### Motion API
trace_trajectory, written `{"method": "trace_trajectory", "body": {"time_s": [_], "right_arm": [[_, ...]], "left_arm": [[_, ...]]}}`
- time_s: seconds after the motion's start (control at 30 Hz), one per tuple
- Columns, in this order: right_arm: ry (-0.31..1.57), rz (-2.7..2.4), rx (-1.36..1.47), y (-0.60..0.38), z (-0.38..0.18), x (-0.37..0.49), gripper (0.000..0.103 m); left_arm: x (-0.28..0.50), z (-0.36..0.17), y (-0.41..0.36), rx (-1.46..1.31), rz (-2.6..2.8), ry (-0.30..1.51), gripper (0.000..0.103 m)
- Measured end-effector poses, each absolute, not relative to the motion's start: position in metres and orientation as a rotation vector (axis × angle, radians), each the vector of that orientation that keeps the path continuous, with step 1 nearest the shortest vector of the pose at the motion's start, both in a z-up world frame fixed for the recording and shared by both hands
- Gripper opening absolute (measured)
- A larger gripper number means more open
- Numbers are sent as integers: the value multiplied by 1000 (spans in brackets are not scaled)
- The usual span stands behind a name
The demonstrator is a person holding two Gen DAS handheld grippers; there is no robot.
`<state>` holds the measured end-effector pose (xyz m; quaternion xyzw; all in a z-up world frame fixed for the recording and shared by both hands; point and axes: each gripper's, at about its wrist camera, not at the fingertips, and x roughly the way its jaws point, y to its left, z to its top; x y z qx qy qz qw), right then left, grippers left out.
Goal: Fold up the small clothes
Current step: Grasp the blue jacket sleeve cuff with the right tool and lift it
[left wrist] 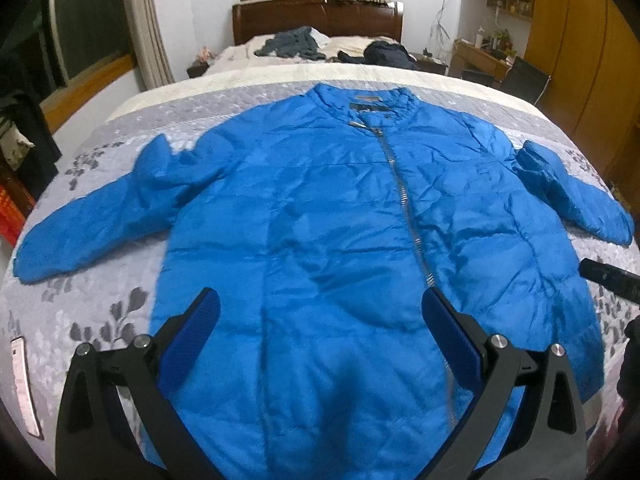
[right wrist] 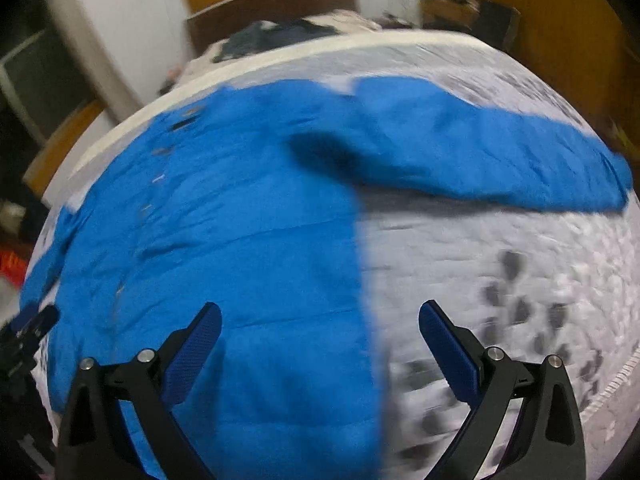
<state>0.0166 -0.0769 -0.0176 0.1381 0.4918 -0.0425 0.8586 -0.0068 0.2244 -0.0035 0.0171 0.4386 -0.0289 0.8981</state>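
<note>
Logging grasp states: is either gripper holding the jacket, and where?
Neither. The left gripper and right gripper are open above the jacket, gripping nothing.

You are looking at a bright blue puffer jacket [left wrist: 320, 208] lying flat, front up, on a grey floral quilt [left wrist: 100, 312]. Its silver zipper [left wrist: 404, 200] is closed and runs slightly slanted from collar to hem. The collar points away from you. Both sleeves spread outward, the right sleeve [right wrist: 500, 160] angled toward the quilt's edge. The fabric is lightly wrinkled.
</note>
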Motion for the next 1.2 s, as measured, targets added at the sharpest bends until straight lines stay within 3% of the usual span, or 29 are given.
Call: {"method": "trace_trajectory", "body": {"time_s": [0.47,0.57,0.73,0.77,0.83,0.87,0.97,1.1,1.2], "right_arm": [[1055,-442,671,-374,-52,27,94],[1006,-395,746,-399,-53,26,93],[990,-405,776,-412,-51,38,83],[985,-417,772,-415,-51,41,78],[974,-441,762,-423,-49,41,61],[970,-451,760,-425,-48,42,48],[939,-430,808,-434,-49,40,24],[891,-408,829,-437,-39,33,12],[876,-455,780,-432,-30,33,10]], "left_arm": [[66,4,146,63,-137,929,100],[71,4,135,71,-144,911,100],[74,1,130,67,-148,897,100],[74,0,131,65,-150,900,100],[75,-2,134,59,-145,903,100],[75,-2,136,57,-140,902,100],[75,-4,144,49,-127,900,100],[76,-5,153,37,-113,900,100],[77,-6,161,26,-102,903,100]]}}
